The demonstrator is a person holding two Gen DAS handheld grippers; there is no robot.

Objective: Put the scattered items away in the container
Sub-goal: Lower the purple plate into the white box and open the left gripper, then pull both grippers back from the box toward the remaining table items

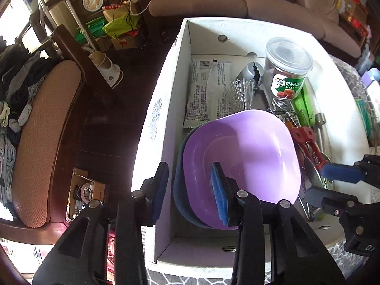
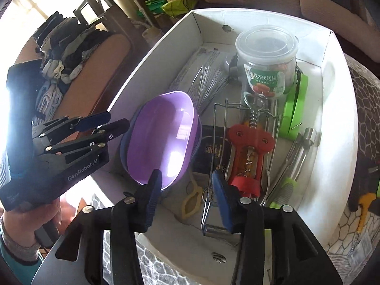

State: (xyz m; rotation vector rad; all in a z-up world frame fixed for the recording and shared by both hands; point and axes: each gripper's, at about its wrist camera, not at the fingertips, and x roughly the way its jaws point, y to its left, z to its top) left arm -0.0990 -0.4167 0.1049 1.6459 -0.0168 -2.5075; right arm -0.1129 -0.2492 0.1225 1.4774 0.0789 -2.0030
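Note:
A purple bowl (image 1: 239,152) (image 2: 163,137) sits nested in a dark blue bowl (image 1: 180,190) at the near left of the white cardboard box (image 1: 166,95) (image 2: 142,71). My left gripper (image 1: 190,187) (image 2: 118,119) is open. One finger is outside the box wall, and the blue-padded finger is over the purple bowl's inside. My right gripper (image 2: 187,190) (image 1: 317,181) is open just right of the bowls, above the box floor, and grips nothing. Its left finger overlaps the purple rim. A clear-lidded snack jar (image 1: 287,71) (image 2: 266,66) and a red corkscrew (image 2: 249,152) (image 1: 306,137) lie in the box.
Also in the box are a white snack packet (image 1: 204,90), a wire whisk (image 2: 209,80), green tools (image 2: 294,104), metal tongs (image 2: 299,147) and a yellowish ring tool (image 2: 190,201). A chair piled with clothes (image 1: 42,142) stands left. A sofa (image 1: 237,0) is behind. A hand (image 2: 28,218) holds the left gripper.

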